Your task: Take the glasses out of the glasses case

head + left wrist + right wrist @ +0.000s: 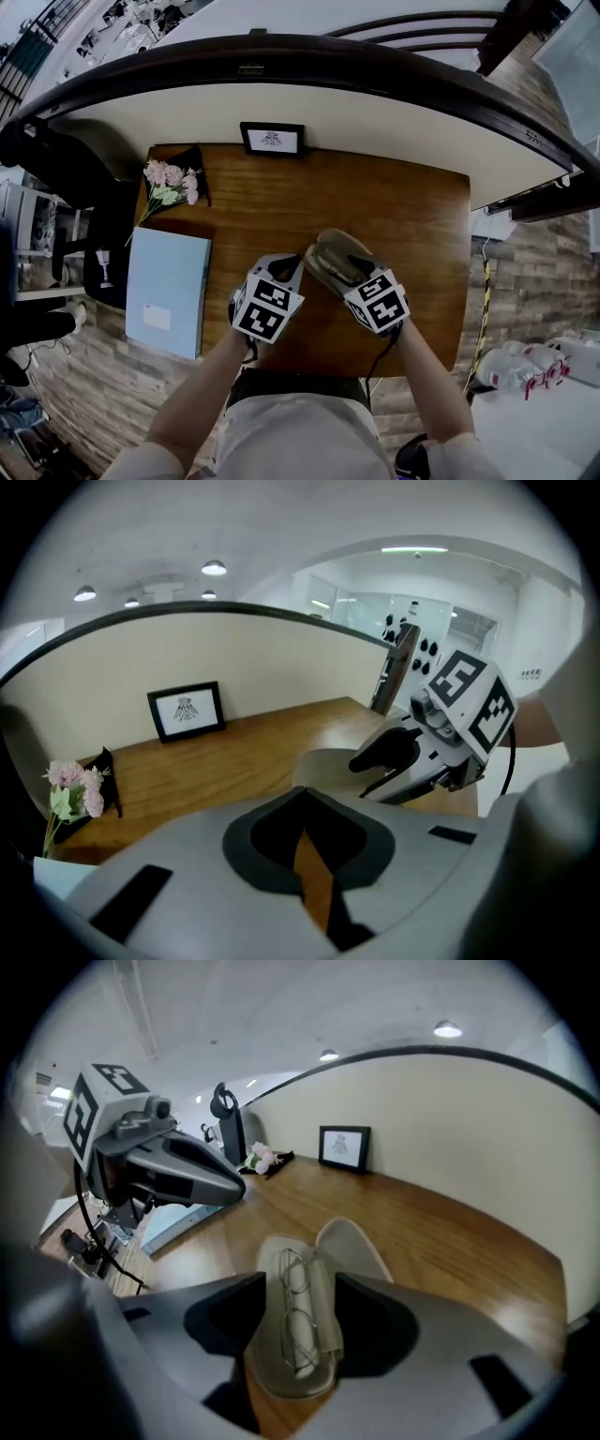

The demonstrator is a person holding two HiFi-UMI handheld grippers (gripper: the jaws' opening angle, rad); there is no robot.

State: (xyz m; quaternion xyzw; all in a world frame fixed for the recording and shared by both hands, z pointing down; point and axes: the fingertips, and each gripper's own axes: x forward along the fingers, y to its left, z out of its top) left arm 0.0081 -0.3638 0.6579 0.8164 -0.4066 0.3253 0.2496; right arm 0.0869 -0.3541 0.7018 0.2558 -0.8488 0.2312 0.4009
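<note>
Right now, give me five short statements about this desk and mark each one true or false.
1. The glasses case lies open. True.
2. The glasses are out of the case. False: they lie inside it.
3. The left gripper holds the flowers. False: its jaws are together on nothing, and the flowers lie near the table's far left corner.
4. A framed picture stands at the table's far edge. True.
5. The right gripper's jaws stand apart. True.
</note>
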